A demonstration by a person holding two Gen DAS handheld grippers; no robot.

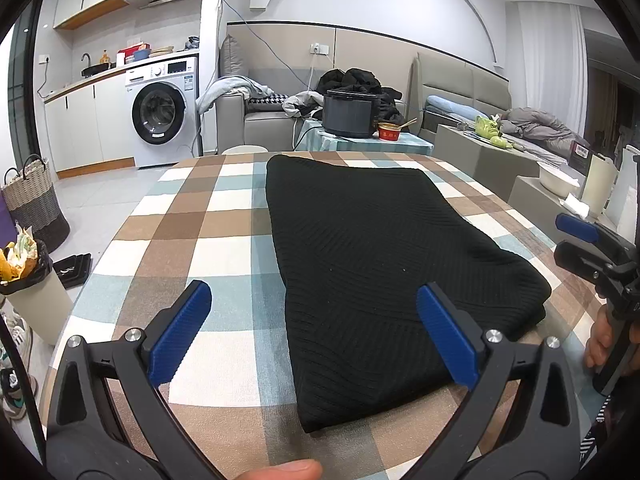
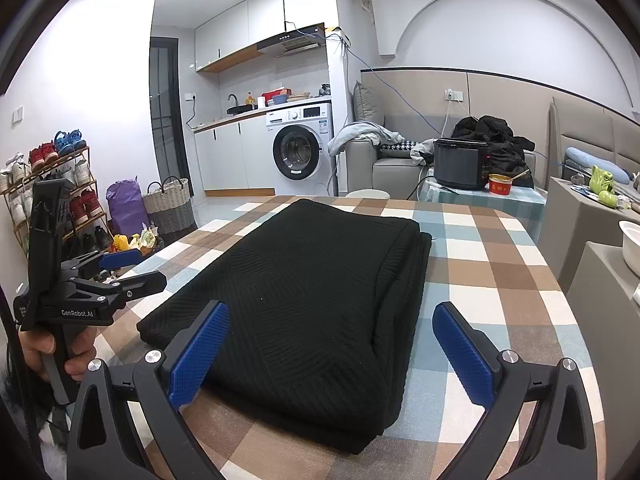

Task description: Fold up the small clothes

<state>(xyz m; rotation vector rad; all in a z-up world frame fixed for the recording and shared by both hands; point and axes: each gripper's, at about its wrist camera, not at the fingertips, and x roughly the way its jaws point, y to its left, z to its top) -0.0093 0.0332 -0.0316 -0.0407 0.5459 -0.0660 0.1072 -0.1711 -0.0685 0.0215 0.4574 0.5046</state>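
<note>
Grippers hover at the near edge of the black folded garment (image 1: 384, 256): left gripper (image 1: 314, 332) and right gripper (image 2: 332, 354) both spread wide, gripping nothing. Garment lies flat on the checked tablecloth (image 1: 192, 220). Beyond it stands a washing machine (image 1: 162, 112).

Checked tablecloth (image 1: 192, 216), washing machine (image 1: 160, 112) behind, rice cooker (image 1: 350, 114) (w/ red bowl (image 1: 389, 132) beside).

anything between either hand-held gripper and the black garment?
Nothing visible. The black knit garment lies folded on the checkered tablecloth, with only bare cloth around it. The left hand-held gripper and right hand-held gripper both stand open at its near edge, holding nothing.
</note>
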